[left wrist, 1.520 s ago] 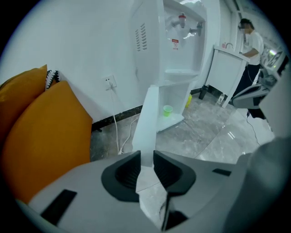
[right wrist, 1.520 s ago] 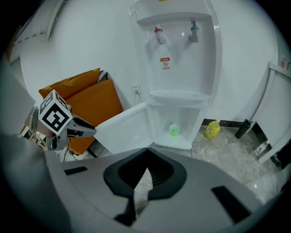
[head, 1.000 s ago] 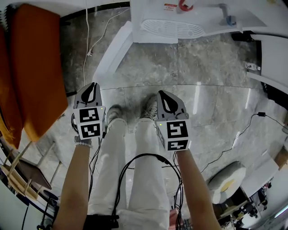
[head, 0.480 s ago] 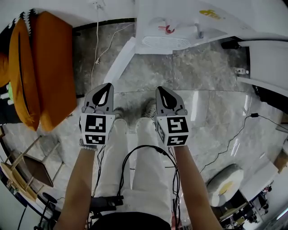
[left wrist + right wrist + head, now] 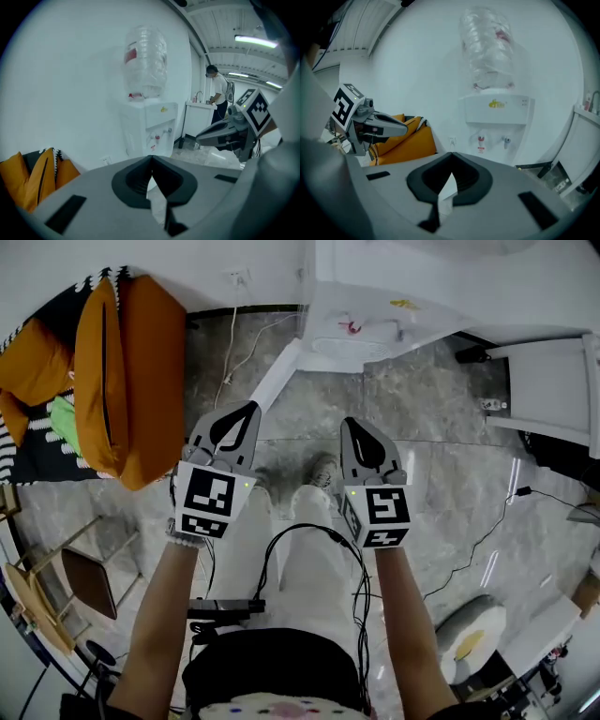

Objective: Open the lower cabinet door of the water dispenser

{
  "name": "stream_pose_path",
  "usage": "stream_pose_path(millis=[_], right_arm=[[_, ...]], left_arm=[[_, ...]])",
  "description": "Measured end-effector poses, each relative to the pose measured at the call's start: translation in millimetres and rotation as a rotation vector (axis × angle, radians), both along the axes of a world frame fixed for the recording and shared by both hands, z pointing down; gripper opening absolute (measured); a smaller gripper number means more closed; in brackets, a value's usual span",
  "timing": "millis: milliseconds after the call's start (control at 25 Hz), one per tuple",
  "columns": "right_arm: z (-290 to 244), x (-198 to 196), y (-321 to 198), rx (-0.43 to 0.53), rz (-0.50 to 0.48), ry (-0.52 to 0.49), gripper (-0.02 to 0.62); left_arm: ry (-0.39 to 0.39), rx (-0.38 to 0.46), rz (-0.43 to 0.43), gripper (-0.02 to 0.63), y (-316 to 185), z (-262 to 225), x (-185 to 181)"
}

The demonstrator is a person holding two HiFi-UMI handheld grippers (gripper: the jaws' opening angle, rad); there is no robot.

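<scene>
Jaws on both the left gripper (image 5: 246, 414) and right gripper (image 5: 355, 427) are shut, holding nothing. Door (image 5: 279, 374), upper middle, looks open already; best keep clear of it.

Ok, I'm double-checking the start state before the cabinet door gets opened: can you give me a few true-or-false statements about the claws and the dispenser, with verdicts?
1. The left claw and the right claw are both shut and empty. True.
2. A clear bottle sits on top of the water dispenser. True.
3. The right claw touches the dispenser. False: it is held in the air, apart from it.
4. An orange cushion lies on the person's right. False: the orange cushion lies on the person's left.
</scene>
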State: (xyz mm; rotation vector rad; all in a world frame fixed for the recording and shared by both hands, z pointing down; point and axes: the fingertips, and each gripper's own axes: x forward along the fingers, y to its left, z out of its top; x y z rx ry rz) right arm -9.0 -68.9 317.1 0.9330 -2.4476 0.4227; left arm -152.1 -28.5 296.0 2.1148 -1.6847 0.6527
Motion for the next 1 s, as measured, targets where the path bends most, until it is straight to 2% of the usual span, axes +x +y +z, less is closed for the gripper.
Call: stream_pose_path(millis=[240,480,1000], right_arm=[[-64,1,12,0.063,0.027,-0.045,0.003],[-116,4,25,0.128,0.047,-0.066,0.003],[-192,4,55,0.219,0.084,-0.11,0.003]], left_arm=[[0.016,0.088,0.03,0.013,7,-71,3],[0.028,0.14,0.052,0.013,26,-116,6],[0.005,0.32,0.023,0.013,55,-210,-30]])
